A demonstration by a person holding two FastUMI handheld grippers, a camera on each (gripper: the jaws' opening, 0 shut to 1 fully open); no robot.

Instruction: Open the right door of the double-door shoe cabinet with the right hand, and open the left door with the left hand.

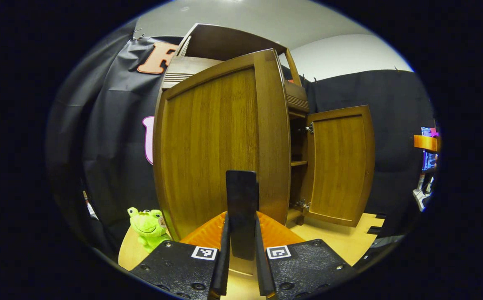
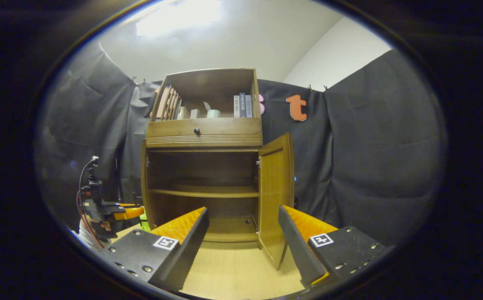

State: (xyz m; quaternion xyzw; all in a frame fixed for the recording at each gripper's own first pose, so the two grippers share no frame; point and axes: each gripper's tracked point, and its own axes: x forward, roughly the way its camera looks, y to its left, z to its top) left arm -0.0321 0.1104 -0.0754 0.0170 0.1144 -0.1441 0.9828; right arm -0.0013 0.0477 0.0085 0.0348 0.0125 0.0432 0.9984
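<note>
Brown wooden double-door shoe cabinet (image 2: pixel 203 137) on pale flooring, both doors swung out. The left tool (image 1: pixel 241 250) is clenched on a flat dark handle (image 1: pixel 242 196) at the free edge of the left panelled door (image 1: pixel 220 141); the right tool (image 2: pixel 241 246) is released, near the right door (image 2: pixel 275 187). The doors appear rigid, smooth, hinge-guided and moderately heavy; they are best gripped at the free edge.

The cabinet (image 2: pixel 203 137) is satin-finished brown wood with visible grain; beside it a frog (image 1: pixel 149 227) is fuzzy plush.
</note>
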